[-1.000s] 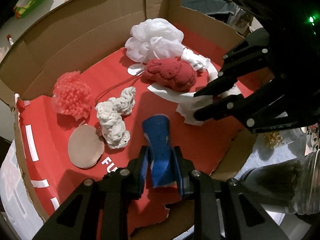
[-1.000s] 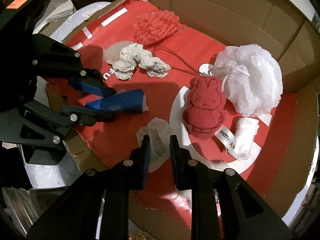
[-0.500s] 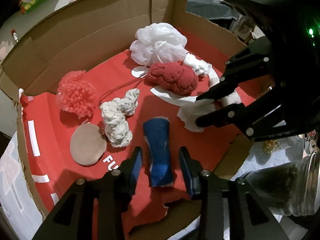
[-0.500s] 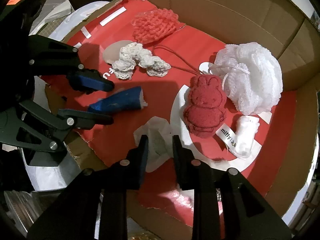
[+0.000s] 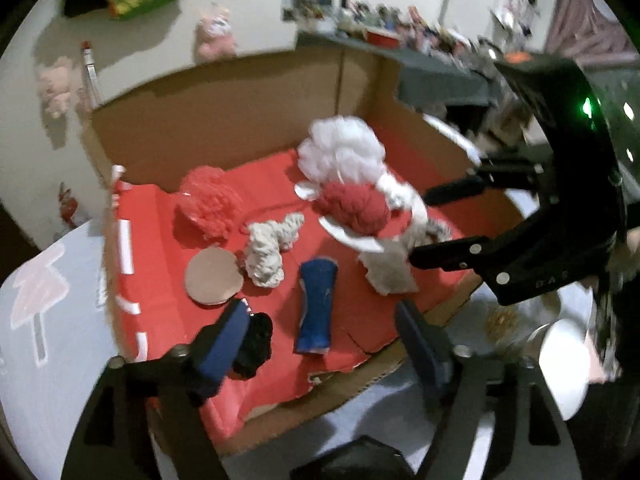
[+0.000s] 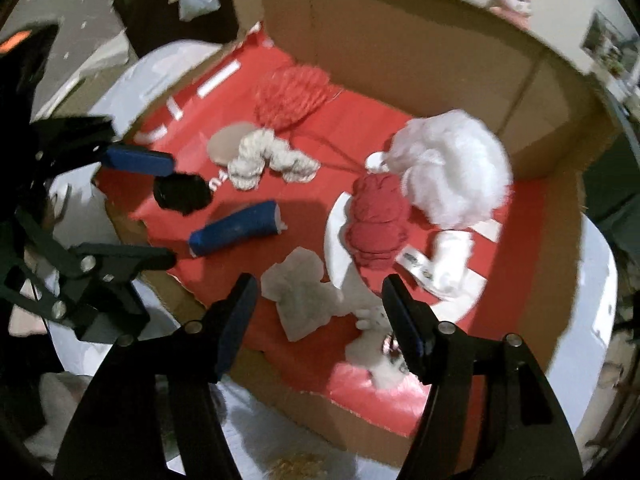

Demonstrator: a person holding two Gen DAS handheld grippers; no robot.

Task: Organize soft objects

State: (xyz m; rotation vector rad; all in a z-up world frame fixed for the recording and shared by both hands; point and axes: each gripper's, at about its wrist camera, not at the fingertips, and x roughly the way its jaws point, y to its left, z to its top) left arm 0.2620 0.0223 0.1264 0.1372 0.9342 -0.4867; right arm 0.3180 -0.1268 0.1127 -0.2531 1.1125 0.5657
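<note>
Release step: both tongs have just been opening, nothing between pads. Left tongs spread above blue roll; right tongs spread above white cloth. Both lie in cardboard box. We'd lift straight up, avoid snagging fabric.

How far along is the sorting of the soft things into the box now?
Done: the blue piece and grey cloth lie in the box with the other soft things. In hand: nothing; the left gripper and right gripper have just been opening, jaws empty. Left: no soft thing shows outside the box.
</note>
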